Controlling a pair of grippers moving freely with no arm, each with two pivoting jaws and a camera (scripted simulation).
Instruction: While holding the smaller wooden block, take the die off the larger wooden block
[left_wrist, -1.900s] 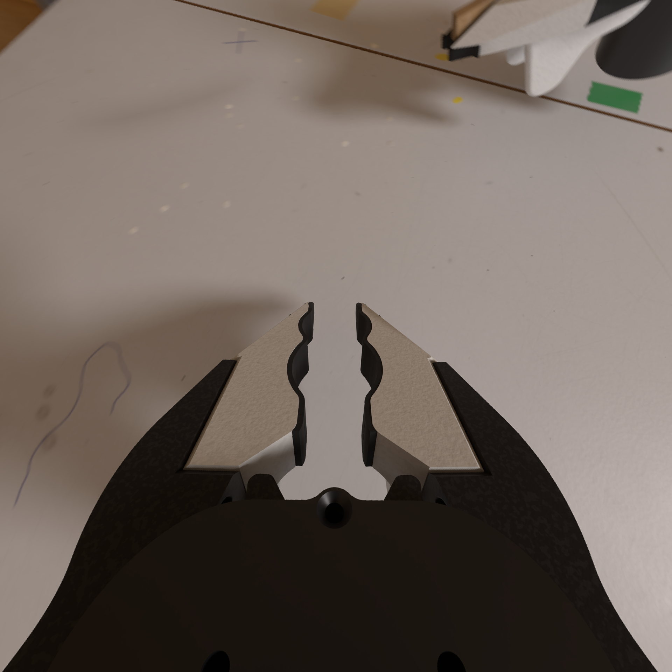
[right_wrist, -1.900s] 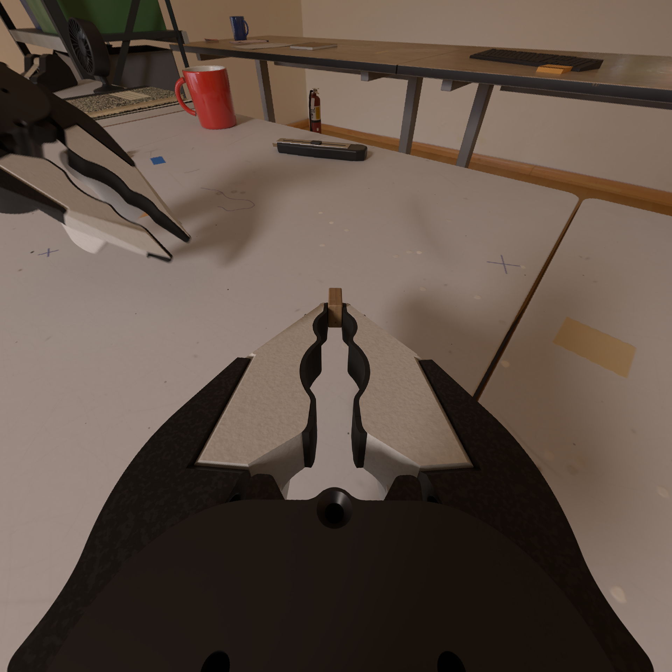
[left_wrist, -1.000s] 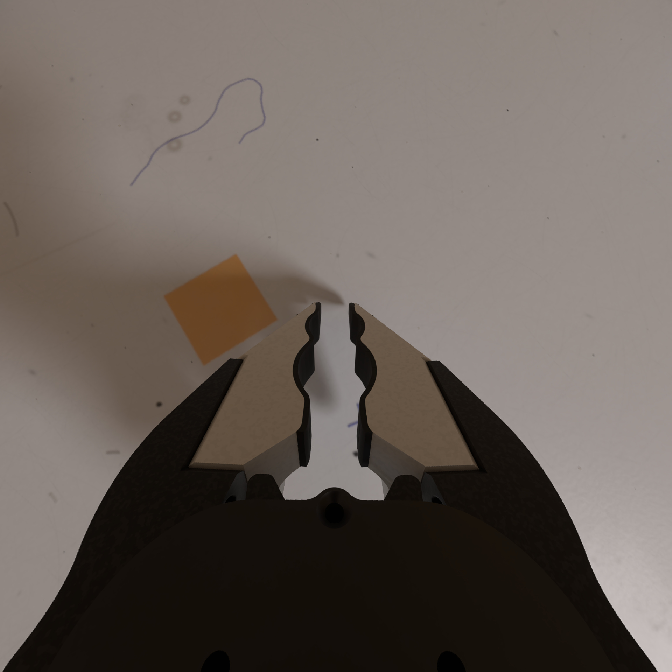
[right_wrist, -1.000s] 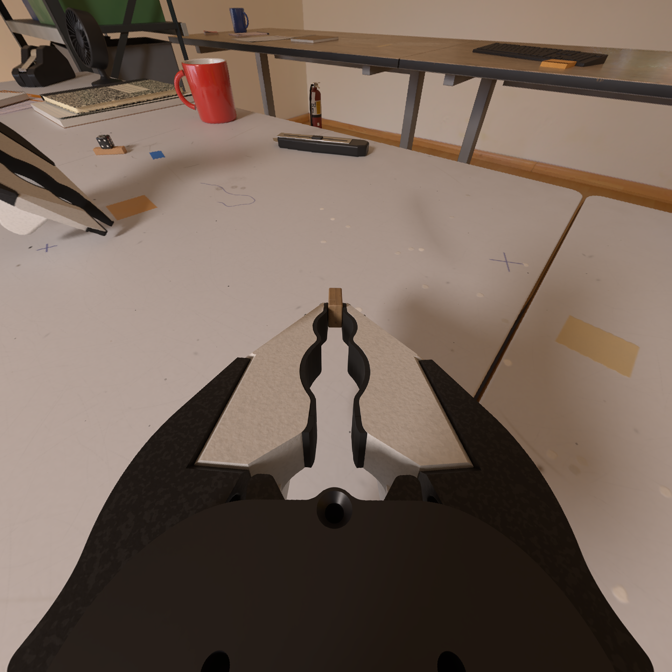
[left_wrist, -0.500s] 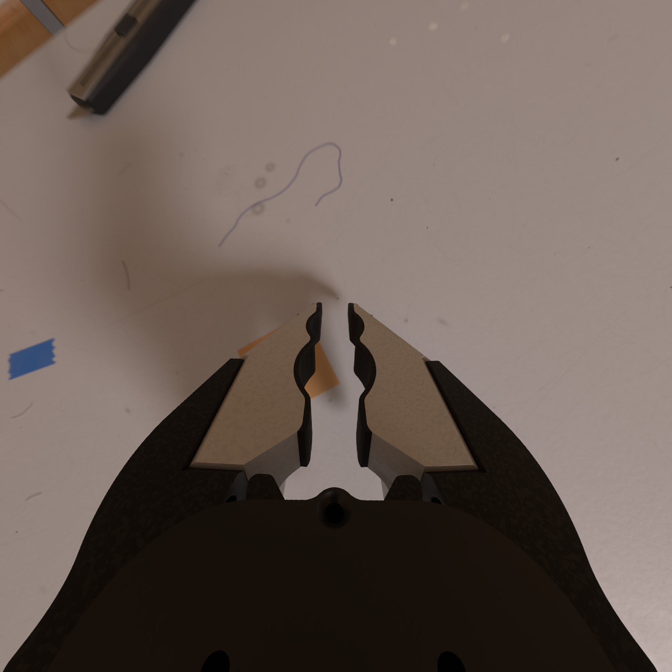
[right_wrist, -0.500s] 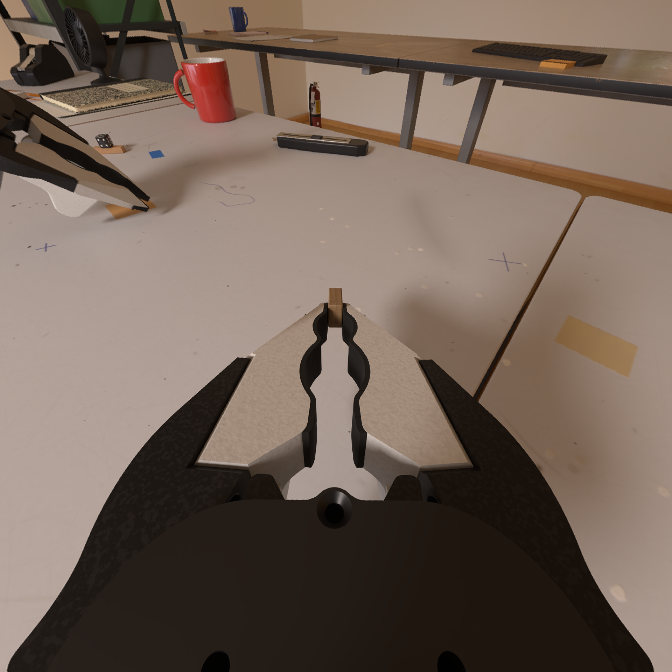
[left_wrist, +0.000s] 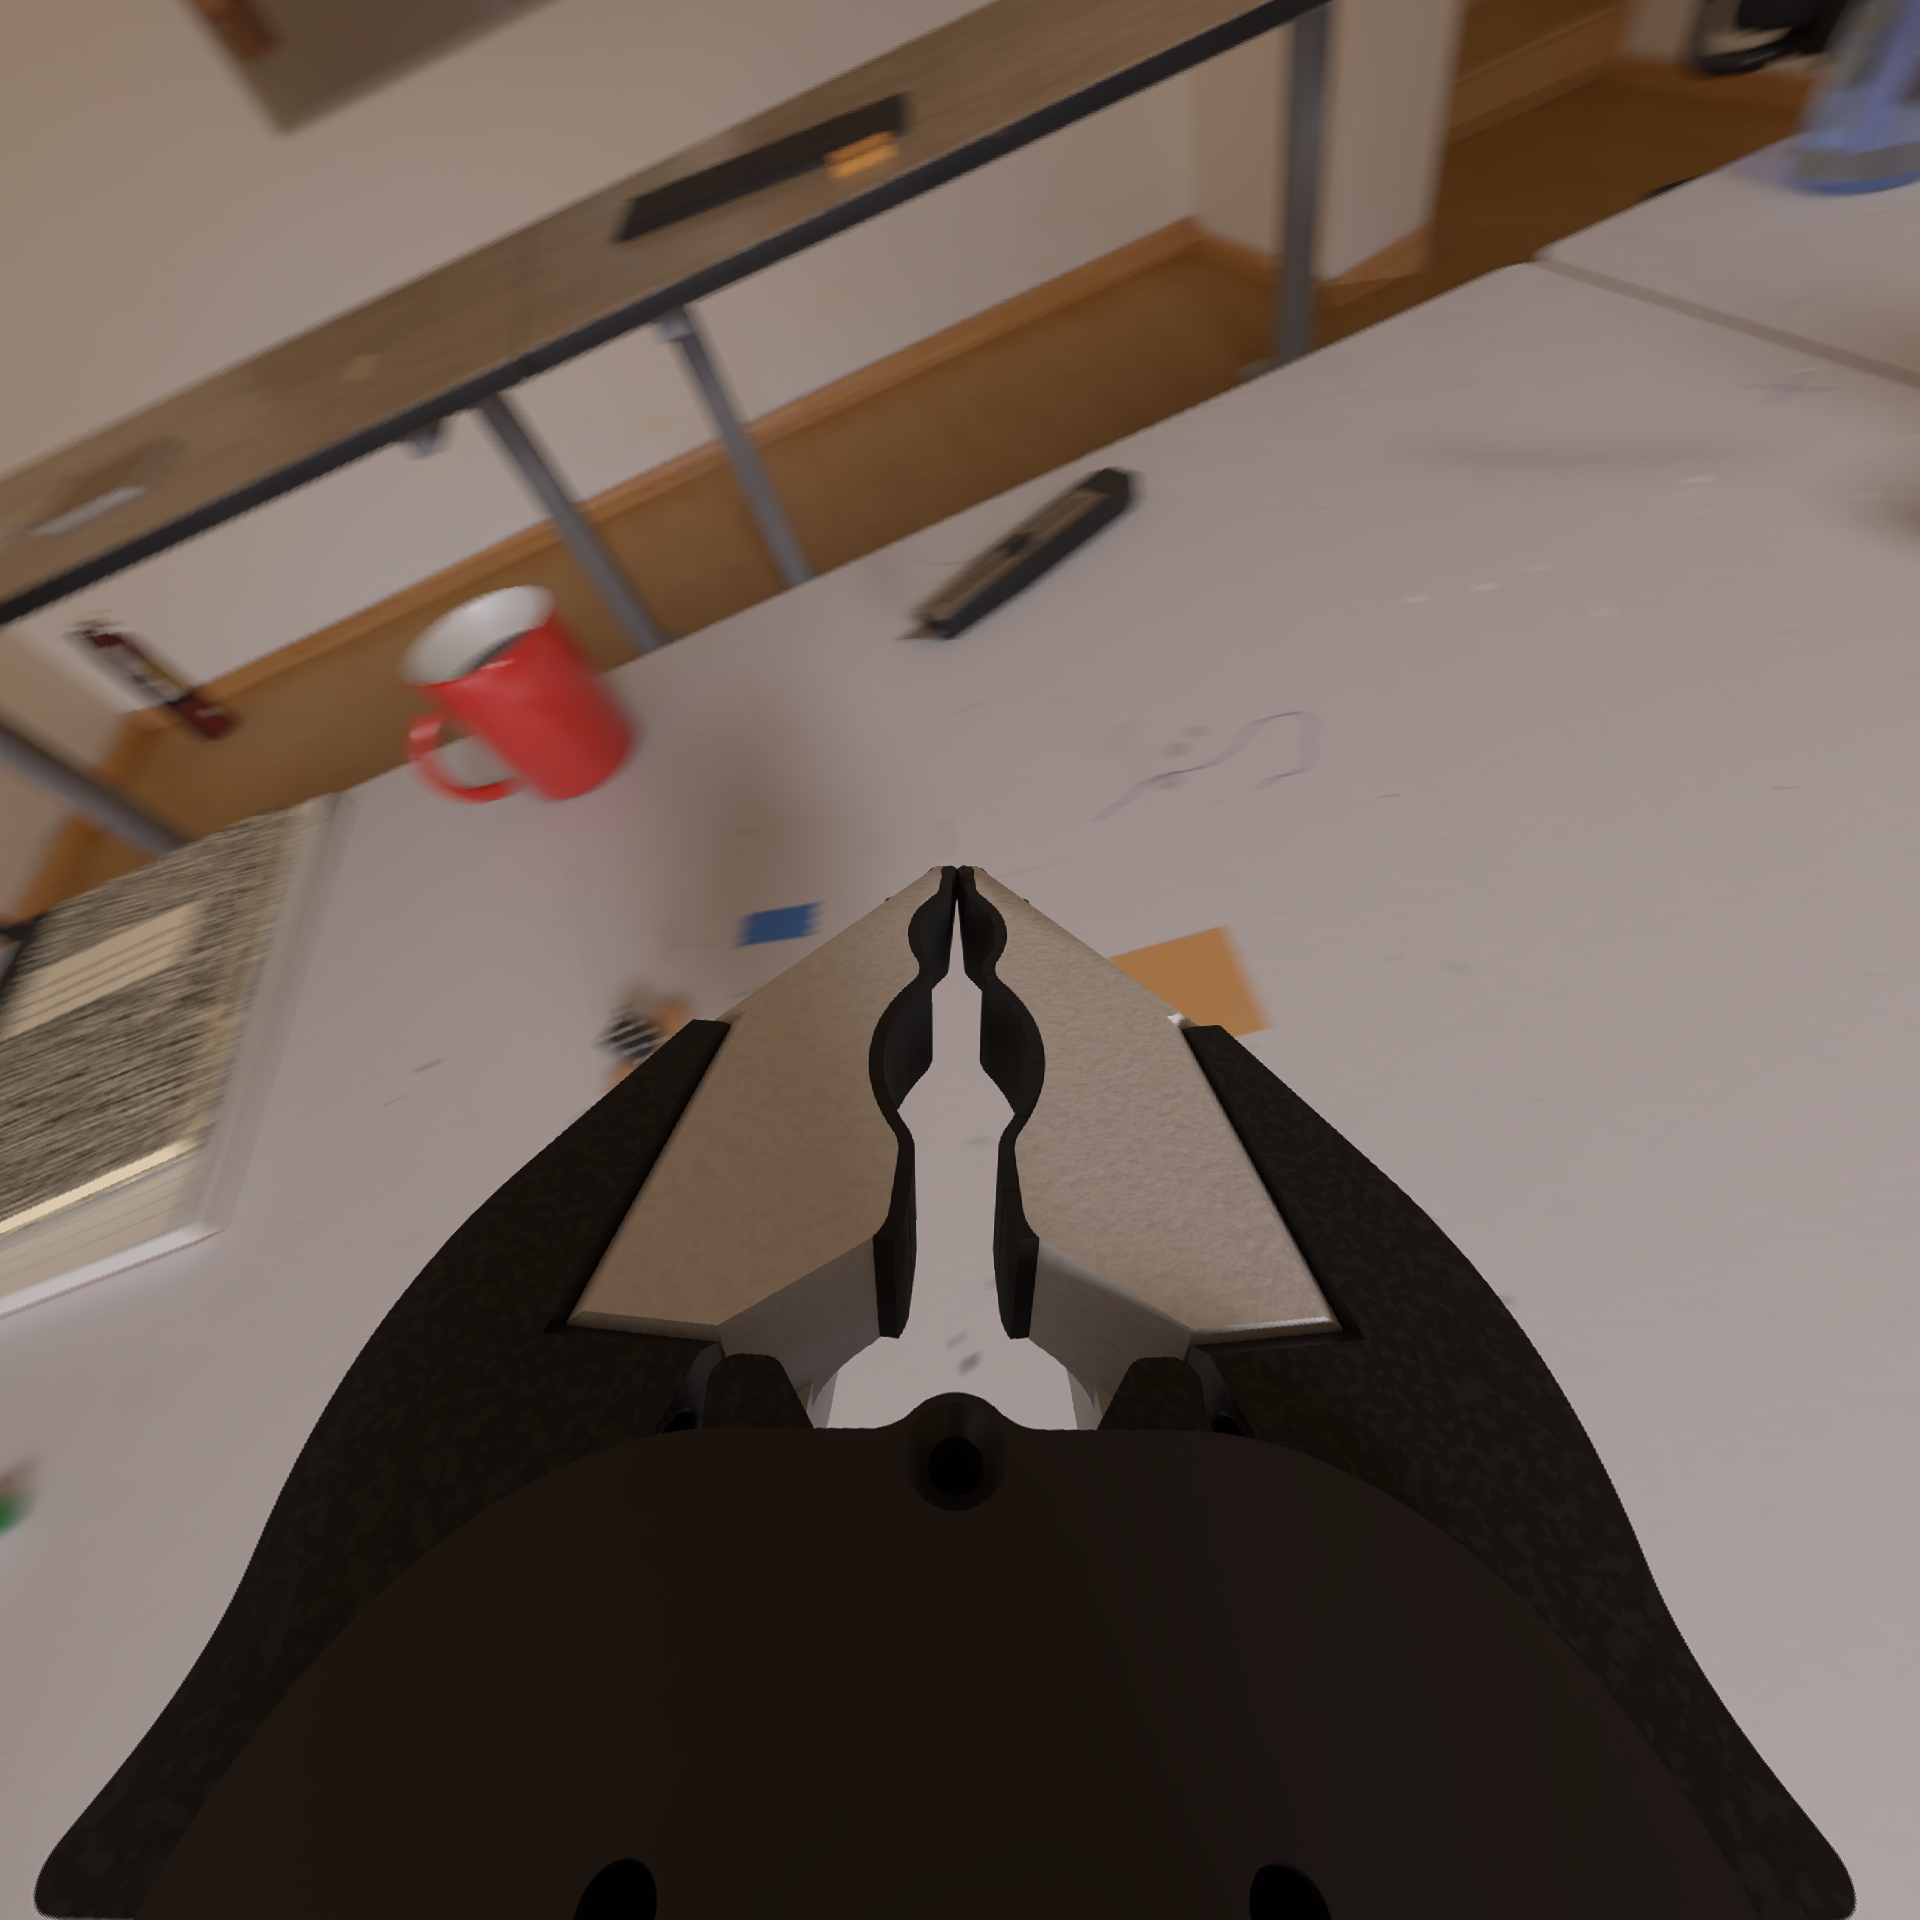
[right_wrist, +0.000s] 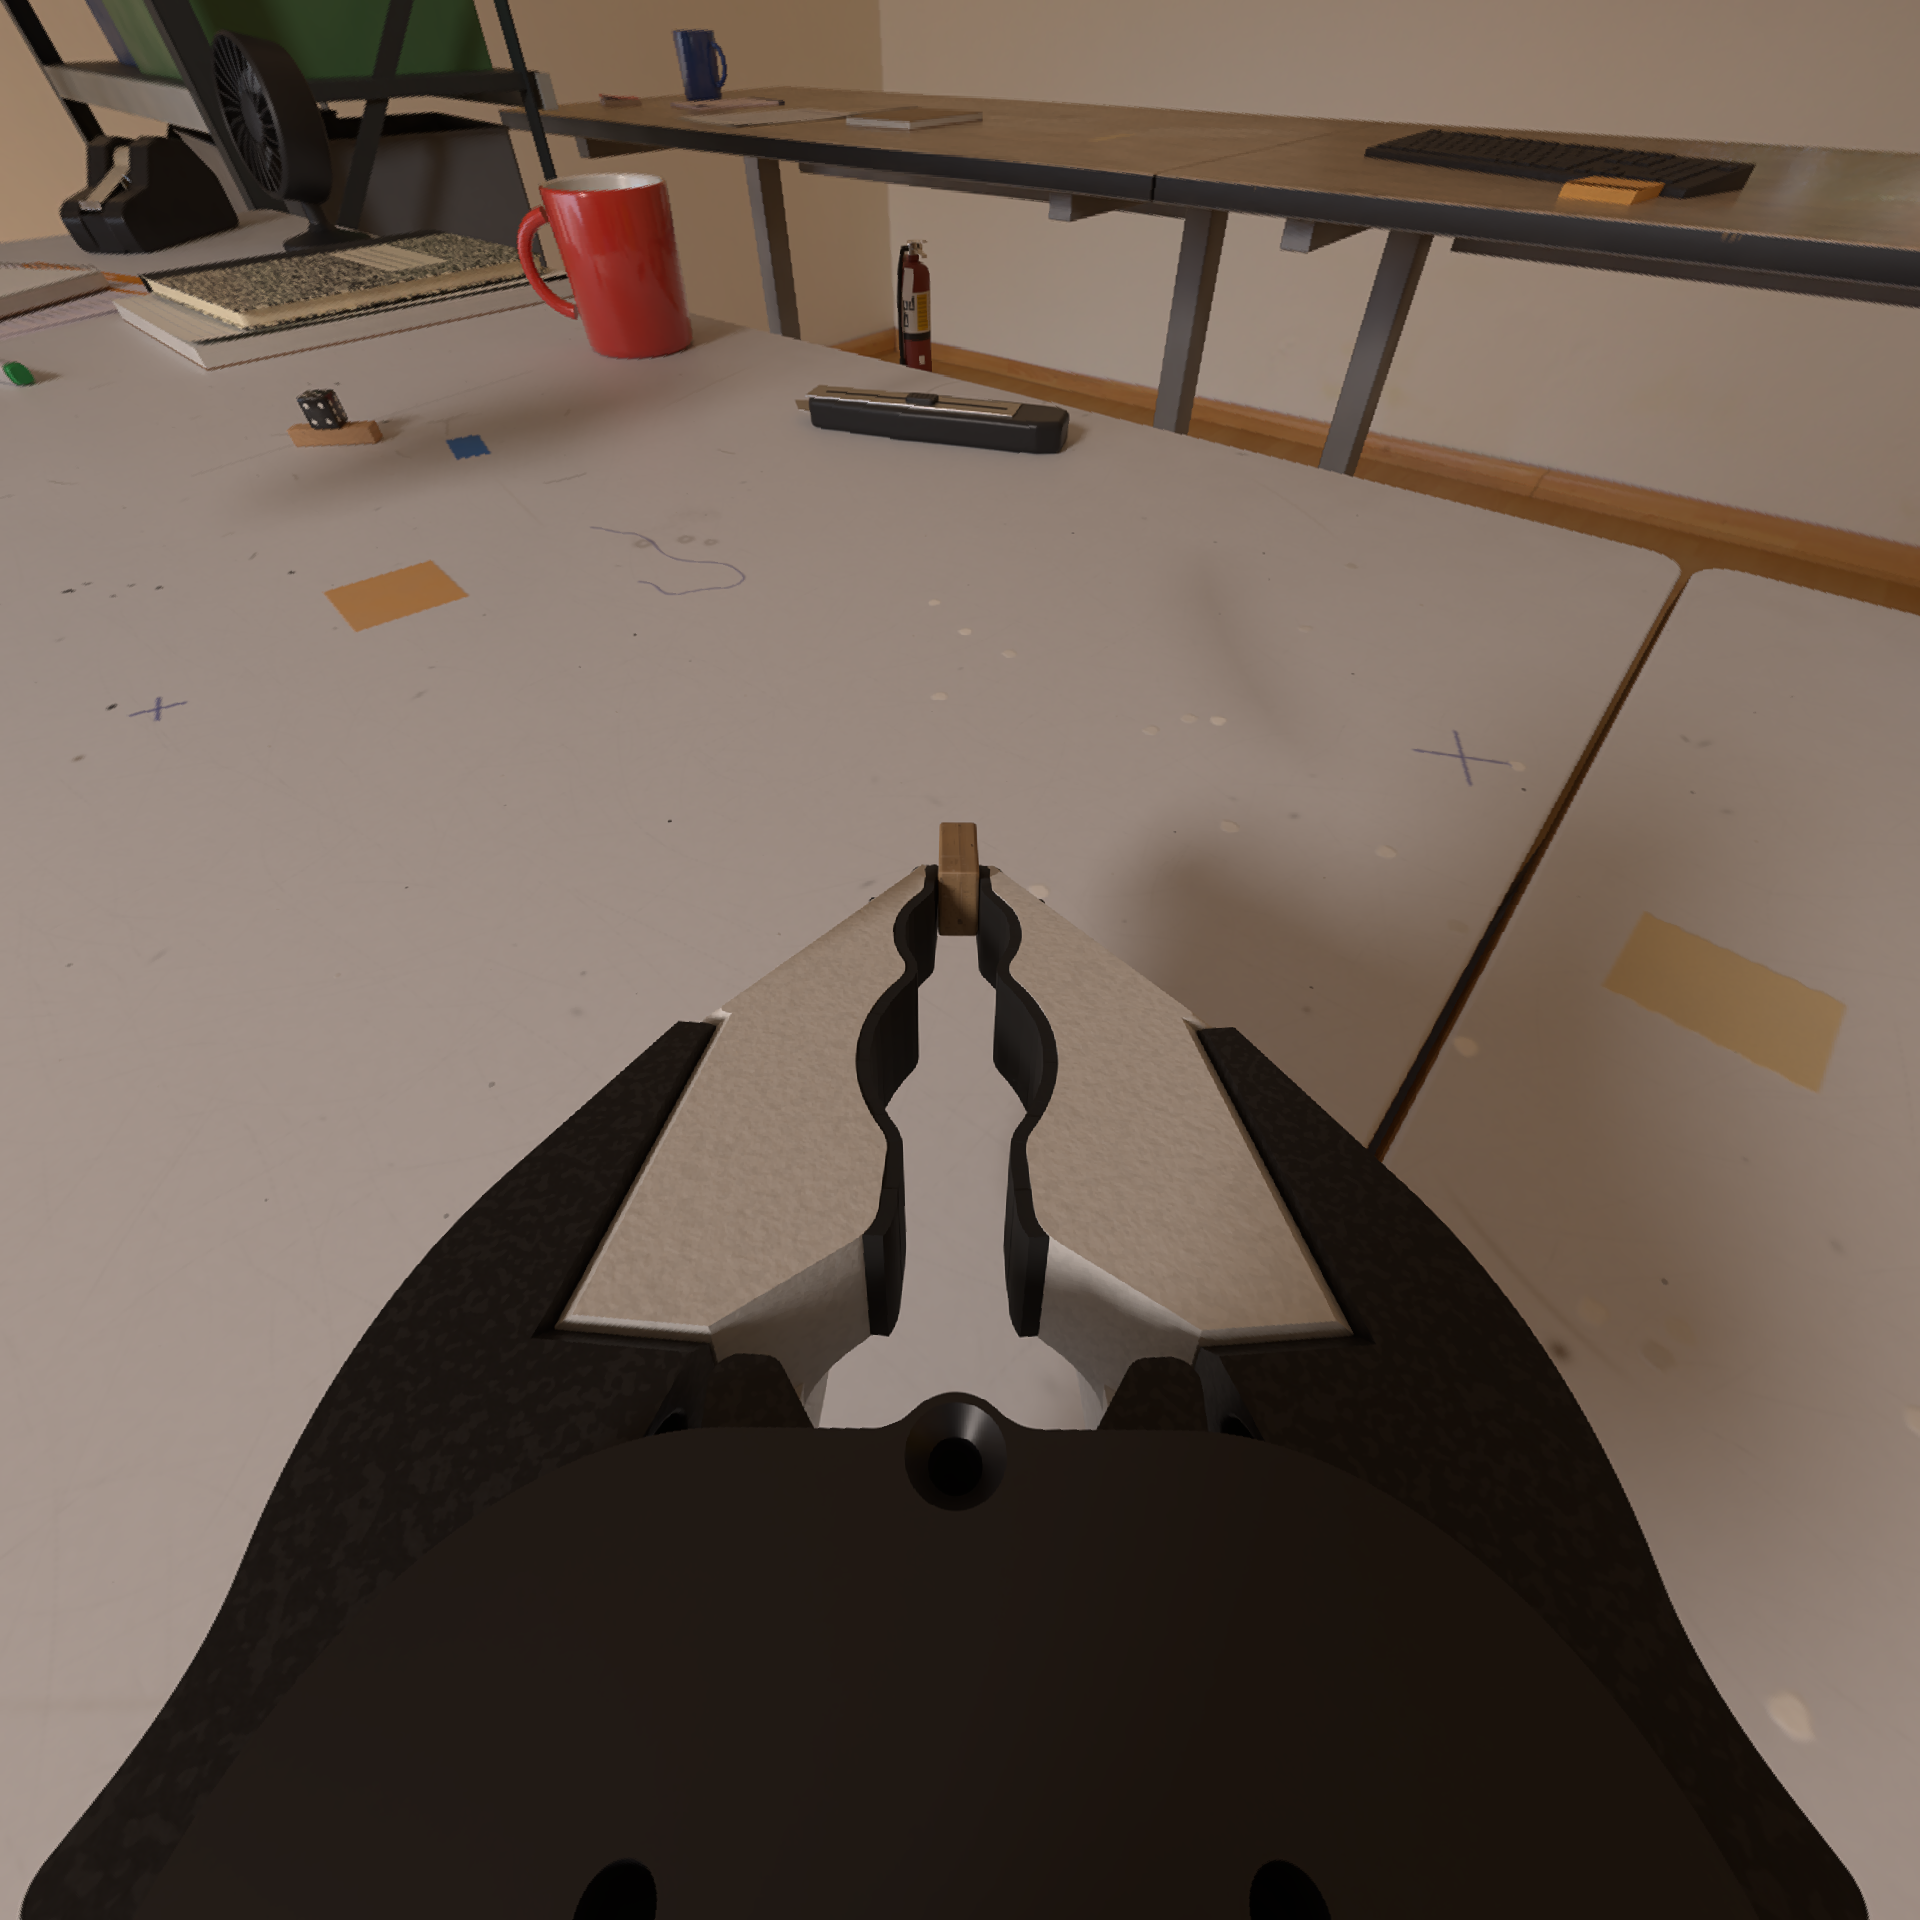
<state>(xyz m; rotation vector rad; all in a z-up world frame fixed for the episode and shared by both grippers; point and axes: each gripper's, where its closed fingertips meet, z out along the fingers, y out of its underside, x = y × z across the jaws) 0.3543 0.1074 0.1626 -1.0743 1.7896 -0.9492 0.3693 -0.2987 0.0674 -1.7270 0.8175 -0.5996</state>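
Note:
My right gripper (right_wrist: 957, 883) is shut on the smaller wooden block (right_wrist: 957, 873), held upright at its fingertips above the white table (right_wrist: 727, 790). Far left in the right wrist view, a black die (right_wrist: 321, 406) sits on the larger flat wooden block (right_wrist: 335, 433). My left gripper (left_wrist: 957, 873) is shut and empty, tilted above the table. The die and block show blurred just left of its left finger (left_wrist: 641, 1029), partly hidden. The left gripper does not show in the right wrist view.
A red mug (right_wrist: 613, 265) (left_wrist: 520, 707), stacked notebooks (right_wrist: 312, 281) (left_wrist: 104, 1039) and a black box cutter (right_wrist: 935, 419) (left_wrist: 1023, 551) lie on the table. Orange (right_wrist: 395, 594) (left_wrist: 1195, 977) and blue (right_wrist: 468, 448) tape patches mark it. A table seam (right_wrist: 1538, 862) runs at right.
My left gripper has closed its jaws, tilted up and swung toward the mug and die, and has left the right wrist view. The right gripper stays still with the block.

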